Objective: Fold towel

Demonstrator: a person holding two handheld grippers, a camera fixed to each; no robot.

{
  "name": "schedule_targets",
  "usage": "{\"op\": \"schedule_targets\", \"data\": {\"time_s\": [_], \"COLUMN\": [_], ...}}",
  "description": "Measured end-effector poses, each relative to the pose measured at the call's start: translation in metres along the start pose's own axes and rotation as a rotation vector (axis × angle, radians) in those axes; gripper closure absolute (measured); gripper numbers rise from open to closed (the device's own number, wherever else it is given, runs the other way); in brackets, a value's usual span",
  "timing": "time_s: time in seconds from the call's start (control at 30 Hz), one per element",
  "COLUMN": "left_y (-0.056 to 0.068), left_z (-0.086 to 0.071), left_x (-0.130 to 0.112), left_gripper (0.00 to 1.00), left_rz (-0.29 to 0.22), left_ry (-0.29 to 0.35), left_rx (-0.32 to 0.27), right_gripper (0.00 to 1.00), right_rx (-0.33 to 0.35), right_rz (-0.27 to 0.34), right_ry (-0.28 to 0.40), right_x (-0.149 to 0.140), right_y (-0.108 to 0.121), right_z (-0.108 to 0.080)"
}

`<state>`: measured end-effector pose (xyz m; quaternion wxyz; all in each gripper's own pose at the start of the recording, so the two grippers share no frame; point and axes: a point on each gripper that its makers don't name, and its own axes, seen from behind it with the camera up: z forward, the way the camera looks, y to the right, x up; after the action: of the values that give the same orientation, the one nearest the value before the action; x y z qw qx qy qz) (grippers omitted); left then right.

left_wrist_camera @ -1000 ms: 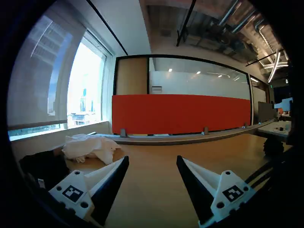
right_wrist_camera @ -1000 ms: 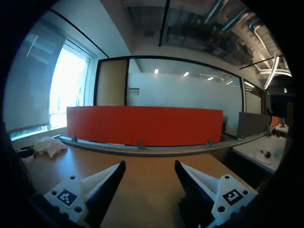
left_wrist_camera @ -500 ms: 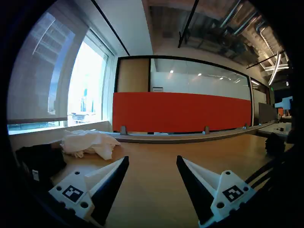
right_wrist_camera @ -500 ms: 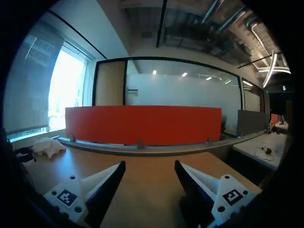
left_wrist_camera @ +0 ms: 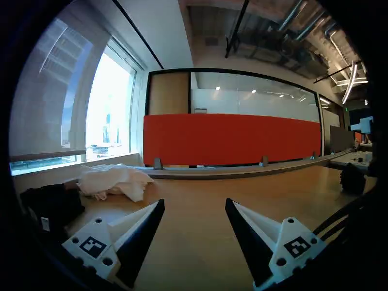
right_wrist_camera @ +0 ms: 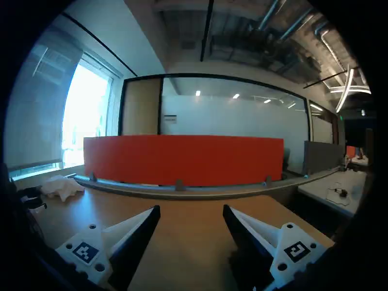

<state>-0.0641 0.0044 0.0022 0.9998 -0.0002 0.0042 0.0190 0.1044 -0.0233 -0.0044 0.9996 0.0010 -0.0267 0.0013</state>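
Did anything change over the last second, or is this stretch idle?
The left claw sank slightly toward the table: the crumpled towel now looks flatter, more edge-on. The right claw barely shifted. Nothing was taken hold of or let go; both claws stayed open and empty, and the towel stayed untouched near the window.

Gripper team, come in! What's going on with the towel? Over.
Jaws open, empty: left gripper, right gripper, over the light wooden table. Ahead-left, crumpled white cloth towel, unfolded, untouched. One black object close beside it.
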Motion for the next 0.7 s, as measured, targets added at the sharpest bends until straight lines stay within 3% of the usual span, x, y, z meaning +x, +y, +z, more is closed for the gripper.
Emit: {"op": "schedule_targets", "data": {"time_s": [0.3,0.7], "left_y": [0.0012,0.0020], "left_z": [0.0016,0.0011], "left_x": [-0.0008,-0.0005], "left_gripper": [0.07,0.07], "left_rz": [0.000,0.001], "left_ry": [-0.003,-0.004], "left_rx": [0.003,0.001], "right_gripper": [0.00,0.00], "right_rx": [0.006,0.011], "right_rz": [0.008,-0.029], "right_ry": [-0.004,0.033], "right_x": [-0.0059,-0.0056], "right_y": [-0.0008,-0.0038], "right_z": [0.0004,0.0053]}}
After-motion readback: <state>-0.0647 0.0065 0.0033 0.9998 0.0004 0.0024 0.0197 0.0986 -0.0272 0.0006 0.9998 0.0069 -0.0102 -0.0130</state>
